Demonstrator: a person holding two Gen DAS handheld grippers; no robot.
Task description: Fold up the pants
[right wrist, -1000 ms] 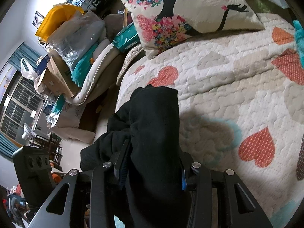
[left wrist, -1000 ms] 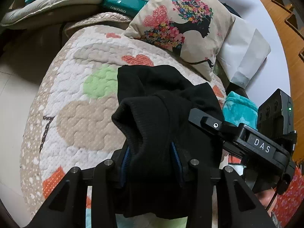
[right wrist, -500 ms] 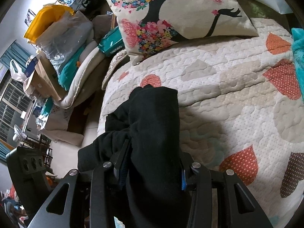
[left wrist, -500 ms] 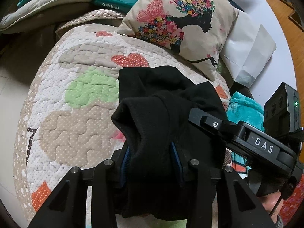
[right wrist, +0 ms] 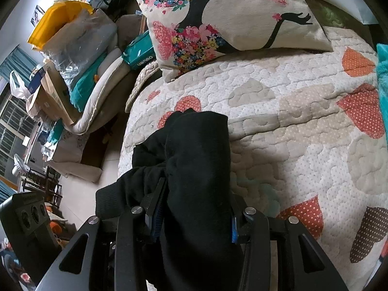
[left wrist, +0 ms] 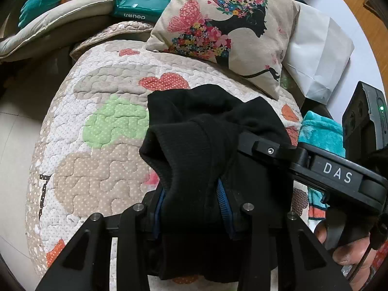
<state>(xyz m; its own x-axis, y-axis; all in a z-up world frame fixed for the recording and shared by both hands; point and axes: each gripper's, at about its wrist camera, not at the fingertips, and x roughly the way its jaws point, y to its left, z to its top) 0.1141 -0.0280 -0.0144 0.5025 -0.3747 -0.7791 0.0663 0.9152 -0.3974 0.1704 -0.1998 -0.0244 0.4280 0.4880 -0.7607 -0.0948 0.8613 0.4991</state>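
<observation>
The black pants (left wrist: 208, 131) hang bunched above the heart-patterned quilt (left wrist: 101, 145). My left gripper (left wrist: 191, 206) is shut on a ribbed edge of the pants. My right gripper (right wrist: 194, 215) is shut on another bunch of the same black pants (right wrist: 196, 150), held above the quilt (right wrist: 291, 126). The right gripper's black body, marked DAS, (left wrist: 334, 177) crosses the left wrist view at the right, close beside the left gripper. The rest of the pants is hidden below both grippers.
A flowered cushion (left wrist: 230, 34) leans at the far end of the quilt, with a white paper bag (left wrist: 320, 55) beside it. A teal towel (left wrist: 322, 135) lies at the right. Piled bags, boxes and cushions (right wrist: 72, 55) stand left of the bed, above tiled floor.
Both grippers, still holding the pants, have moved forward over the quilt toward the cushion, which now looks nearer. The grip on the cloth is unchanged.
</observation>
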